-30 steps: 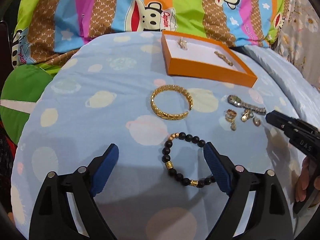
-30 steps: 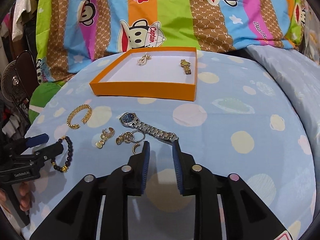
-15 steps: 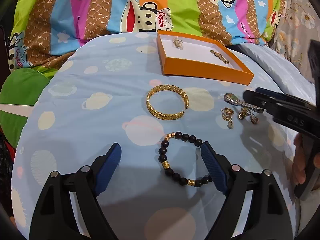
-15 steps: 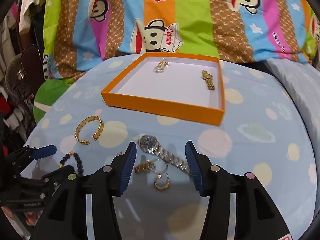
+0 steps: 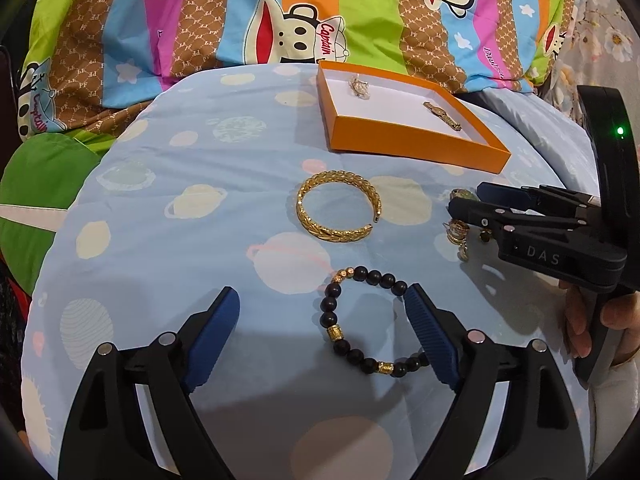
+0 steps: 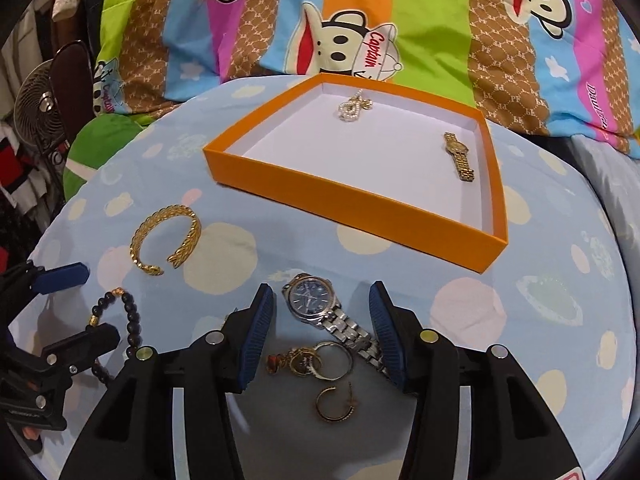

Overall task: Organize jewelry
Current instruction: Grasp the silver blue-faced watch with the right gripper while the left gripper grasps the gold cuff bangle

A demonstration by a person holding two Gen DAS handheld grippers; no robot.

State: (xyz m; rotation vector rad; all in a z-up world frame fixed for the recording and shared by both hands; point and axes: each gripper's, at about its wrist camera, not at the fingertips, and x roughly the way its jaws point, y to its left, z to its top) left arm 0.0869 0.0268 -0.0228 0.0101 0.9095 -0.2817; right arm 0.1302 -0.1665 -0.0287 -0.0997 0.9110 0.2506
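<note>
Left gripper (image 5: 322, 306) was held wide open, beaded bracelet (image 5: 370, 322) between pads, ungripped. Right gripper (image 6: 322, 306) jaws, just closing, were kept apart around silver watch (image 6: 320, 308), untouched.

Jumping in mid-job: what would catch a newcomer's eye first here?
The orange box at the far side of the blue spotted cover, holding a pearl piece and a gold watch. Nearer, a gold bangle lies loose, and a silver watch sits between the right hand-held gripper's open fingers.
</note>
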